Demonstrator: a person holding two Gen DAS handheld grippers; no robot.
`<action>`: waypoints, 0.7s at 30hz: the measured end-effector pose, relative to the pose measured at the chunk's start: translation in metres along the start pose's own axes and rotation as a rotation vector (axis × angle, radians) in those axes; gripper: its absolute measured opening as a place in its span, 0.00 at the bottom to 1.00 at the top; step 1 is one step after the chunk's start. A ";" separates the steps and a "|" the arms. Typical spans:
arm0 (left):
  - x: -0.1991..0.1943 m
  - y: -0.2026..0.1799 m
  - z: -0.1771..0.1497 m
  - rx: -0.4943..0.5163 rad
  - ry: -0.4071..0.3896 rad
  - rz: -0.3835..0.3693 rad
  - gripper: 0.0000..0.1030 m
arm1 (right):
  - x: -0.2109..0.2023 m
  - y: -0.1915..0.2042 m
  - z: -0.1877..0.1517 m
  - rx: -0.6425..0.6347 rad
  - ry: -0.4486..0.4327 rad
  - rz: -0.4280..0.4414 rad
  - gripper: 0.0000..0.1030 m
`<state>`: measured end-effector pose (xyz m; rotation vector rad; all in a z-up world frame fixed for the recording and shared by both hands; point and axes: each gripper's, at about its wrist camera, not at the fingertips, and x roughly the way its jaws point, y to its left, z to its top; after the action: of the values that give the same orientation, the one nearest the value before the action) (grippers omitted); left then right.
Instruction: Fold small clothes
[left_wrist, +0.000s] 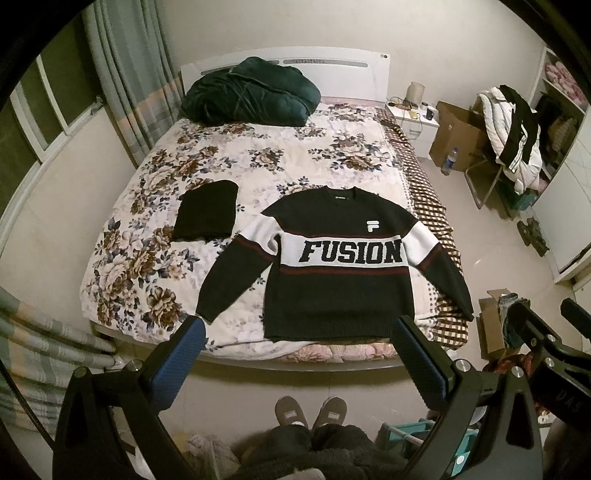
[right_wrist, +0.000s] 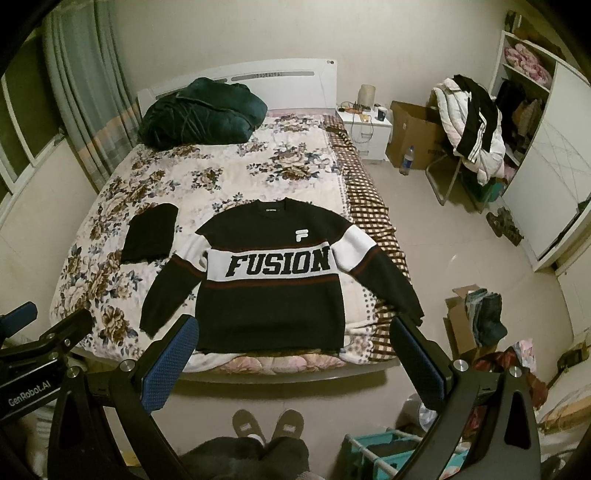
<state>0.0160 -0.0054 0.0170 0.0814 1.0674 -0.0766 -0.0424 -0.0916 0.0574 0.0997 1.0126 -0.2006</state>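
Sweater (left_wrist: 332, 266): lying flat, face up, sleeves spreading, at the bed's (left_wrist: 229, 166) foot edge.
Folded black garment (left_wrist: 207, 212): sitting on the bed, just left of the sweater.
Left gripper (left_wrist: 299, 334): hovering off the bed's foot, fingers spread, holding nothing.
Right gripper (right_wrist: 295, 332): hovering likewise, fingers spread, holding nothing.

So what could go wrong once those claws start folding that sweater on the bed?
The FUSION sweater lies near the bed's foot edge, its hem almost at the rim, so a tug could drag it off. Its right sleeve stretches over the checked blanket at the bed's side and might slide down. The folded black garment lies close to the other sleeve and could get disturbed.
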 end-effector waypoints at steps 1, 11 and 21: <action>0.003 0.001 0.001 0.000 -0.003 -0.001 1.00 | 0.001 0.001 0.002 0.011 0.002 0.000 1.00; 0.108 -0.022 0.046 0.034 -0.067 0.021 1.00 | 0.138 -0.081 -0.006 0.344 0.003 -0.010 1.00; 0.271 -0.127 0.072 0.077 0.066 0.089 1.00 | 0.373 -0.279 -0.063 0.853 0.143 0.066 1.00</action>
<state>0.1960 -0.1450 -0.1892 0.2016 1.1250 -0.0345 0.0376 -0.3981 -0.2899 0.9315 1.0055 -0.5612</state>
